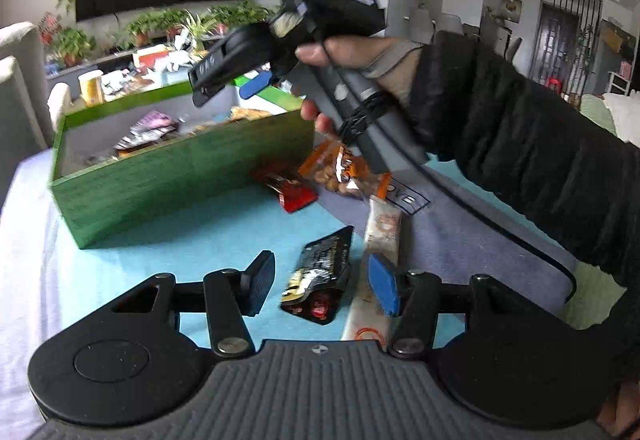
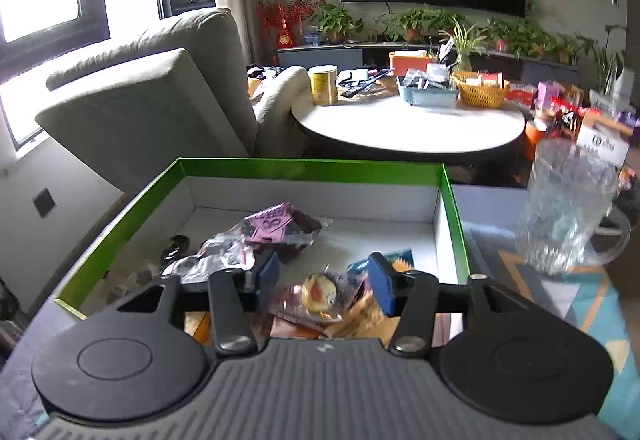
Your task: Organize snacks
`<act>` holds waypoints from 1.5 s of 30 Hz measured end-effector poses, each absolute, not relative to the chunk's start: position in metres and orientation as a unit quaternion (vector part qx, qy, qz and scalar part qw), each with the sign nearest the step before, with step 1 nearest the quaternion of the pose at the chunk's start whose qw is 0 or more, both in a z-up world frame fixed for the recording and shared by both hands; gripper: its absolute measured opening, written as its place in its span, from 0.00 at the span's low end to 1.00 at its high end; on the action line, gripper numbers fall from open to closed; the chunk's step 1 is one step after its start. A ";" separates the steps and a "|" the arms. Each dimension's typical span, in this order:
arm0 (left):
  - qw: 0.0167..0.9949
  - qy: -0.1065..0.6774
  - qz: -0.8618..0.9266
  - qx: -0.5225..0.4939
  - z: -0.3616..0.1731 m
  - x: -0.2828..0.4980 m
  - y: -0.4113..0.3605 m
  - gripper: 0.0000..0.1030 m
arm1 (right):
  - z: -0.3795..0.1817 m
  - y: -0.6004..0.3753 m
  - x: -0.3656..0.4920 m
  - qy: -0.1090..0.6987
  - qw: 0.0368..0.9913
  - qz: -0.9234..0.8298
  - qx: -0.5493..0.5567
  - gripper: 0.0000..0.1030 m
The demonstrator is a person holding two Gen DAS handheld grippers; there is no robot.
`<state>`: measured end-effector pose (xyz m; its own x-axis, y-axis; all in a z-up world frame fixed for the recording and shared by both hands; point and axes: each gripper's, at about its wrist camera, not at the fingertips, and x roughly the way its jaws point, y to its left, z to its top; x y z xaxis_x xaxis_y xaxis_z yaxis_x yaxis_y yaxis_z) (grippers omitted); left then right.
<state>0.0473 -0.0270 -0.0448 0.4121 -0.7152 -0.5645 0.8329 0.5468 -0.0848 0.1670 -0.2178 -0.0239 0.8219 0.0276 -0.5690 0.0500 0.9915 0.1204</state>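
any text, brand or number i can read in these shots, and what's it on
"OVE": the only letters that show, the end of a boxed word on the grey mat, the rest hidden under a snack.
Black snack pack: print blurred, unreadable.
Pink packet in the green box: markings blurred.
White carton: too small to read.

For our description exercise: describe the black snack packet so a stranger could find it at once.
Start at the green box on the blue mat. Nearer than it, between the left tool's fingers, lies the black packet. Its neighbours are red, orange and white; it alone is black with gold print.
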 end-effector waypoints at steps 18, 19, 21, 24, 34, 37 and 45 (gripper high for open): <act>0.860 0.298 -0.393 0.132 -0.076 0.075 -0.052 0.06 | -0.011 -0.246 0.049 0.305 0.946 0.036 0.105 0.67; 0.863 0.296 -0.387 0.131 -0.075 0.076 -0.051 0.06 | -0.014 -0.246 0.042 0.312 0.944 0.040 0.099 0.68; 0.873 0.284 -0.374 0.129 -0.071 0.077 -0.045 0.06 | -0.020 -0.241 0.033 0.334 0.939 0.046 0.070 0.69; 0.888 0.273 -0.351 0.118 -0.064 0.079 -0.036 0.06 | -0.028 -0.234 0.023 0.362 0.930 0.052 0.029 0.69; 0.907 0.267 -0.312 0.089 -0.055 0.083 -0.013 0.06 | -0.055 -0.233 -0.005 0.427 0.898 0.056 0.095 0.69; 0.908 0.267 -0.312 0.087 -0.055 0.082 -0.013 0.06 | -0.060 -0.229 -0.010 0.429 0.893 0.058 0.119 0.73; 0.915 0.272 -0.289 0.078 -0.055 0.078 0.002 0.06 | -0.061 -0.194 0.020 0.414 0.897 0.088 0.122 0.81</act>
